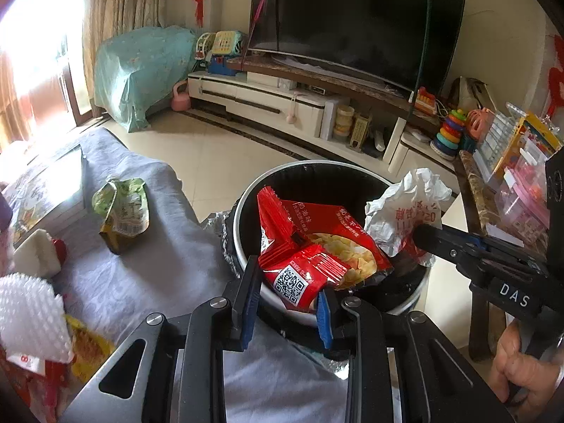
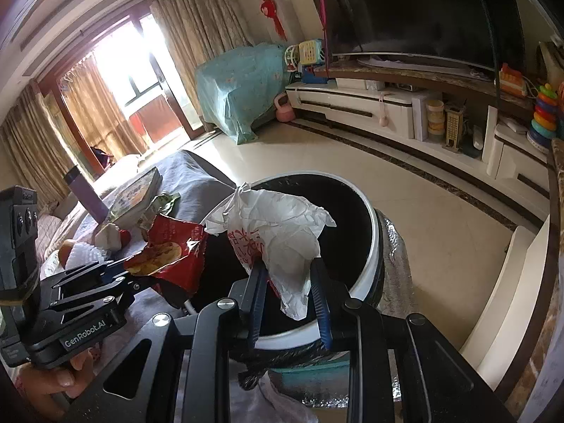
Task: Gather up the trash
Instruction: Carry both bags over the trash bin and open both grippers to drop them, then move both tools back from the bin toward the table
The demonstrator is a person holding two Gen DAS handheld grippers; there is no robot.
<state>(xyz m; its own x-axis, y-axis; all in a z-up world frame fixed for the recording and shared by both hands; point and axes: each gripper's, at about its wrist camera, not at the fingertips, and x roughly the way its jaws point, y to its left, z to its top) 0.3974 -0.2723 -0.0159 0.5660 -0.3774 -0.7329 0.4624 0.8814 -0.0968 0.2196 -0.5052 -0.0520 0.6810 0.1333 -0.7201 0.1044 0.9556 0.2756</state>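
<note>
My left gripper (image 1: 289, 276) is shut on a red snack bag (image 1: 310, 246) and holds it over the black-lined trash bin (image 1: 246, 197). My right gripper (image 2: 287, 264) is shut on a crumpled white paper wrapper (image 2: 278, 225) with red print, also above the bin (image 2: 370, 222). Each view shows the other gripper too: the right gripper (image 1: 419, 236) with the white wrapper (image 1: 405, 208) comes in from the right, the left gripper (image 2: 123, 269) with the red bag (image 2: 169, 250) from the left. A green snack pouch (image 1: 121, 208) lies on the grey-covered table (image 1: 169, 257).
More wrappers, a white foam net (image 1: 28, 313) and books (image 1: 42, 194) lie on the table's left part. A TV cabinet (image 1: 282, 102) with toys runs along the far wall. A side table (image 1: 476, 190) with plastic boxes stands at the right. A hand (image 1: 521, 366) grips the right tool.
</note>
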